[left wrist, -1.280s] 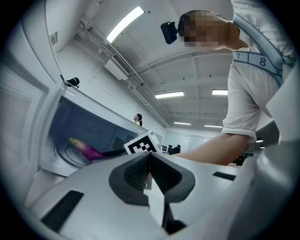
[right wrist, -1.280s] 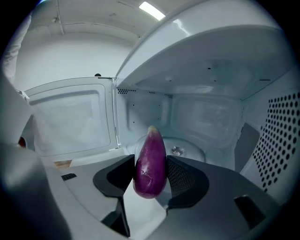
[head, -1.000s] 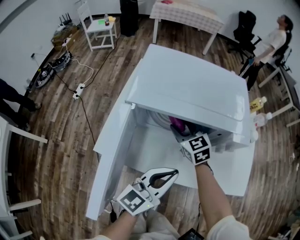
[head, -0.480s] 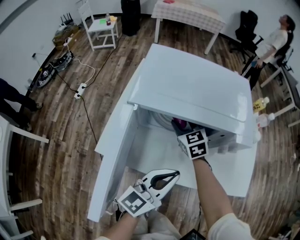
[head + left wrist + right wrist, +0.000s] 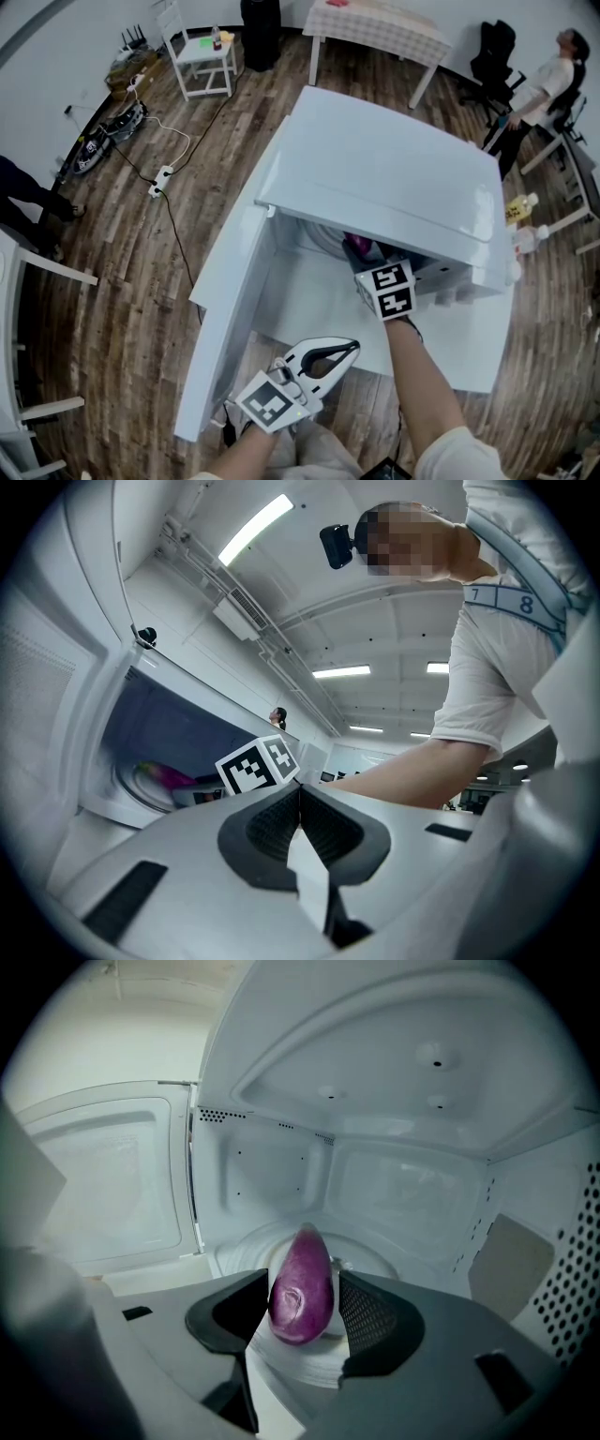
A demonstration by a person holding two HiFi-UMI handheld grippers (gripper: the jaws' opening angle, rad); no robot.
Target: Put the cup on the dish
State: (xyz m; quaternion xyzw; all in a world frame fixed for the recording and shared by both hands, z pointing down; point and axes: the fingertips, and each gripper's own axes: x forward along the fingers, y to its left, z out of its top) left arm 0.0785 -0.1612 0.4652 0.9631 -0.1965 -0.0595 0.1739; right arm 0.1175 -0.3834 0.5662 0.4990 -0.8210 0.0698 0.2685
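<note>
Right gripper [image 5: 304, 1279] pinches what looks like the purple cup [image 5: 300, 1299] deep inside the open oven [image 5: 375, 178], over the dish [image 5: 246, 1246] at floor centre, poised for lowering. Left gripper [image 5: 298, 797], jaws pressed together on nothing, hangs outside, out of the way.

place: office-like lab room | cues: wood floor [image 5: 112, 244], tables [image 5: 375, 28], office chair [image 5: 492, 56], power strip [image 5: 157, 178]

White microwave [image 5: 375, 178] with door [image 5: 225, 319] open, white chair [image 5: 197, 52], cloth-covered table [image 5: 375, 26], power strip [image 5: 157, 180] on wooden floor [image 5: 112, 262]
</note>
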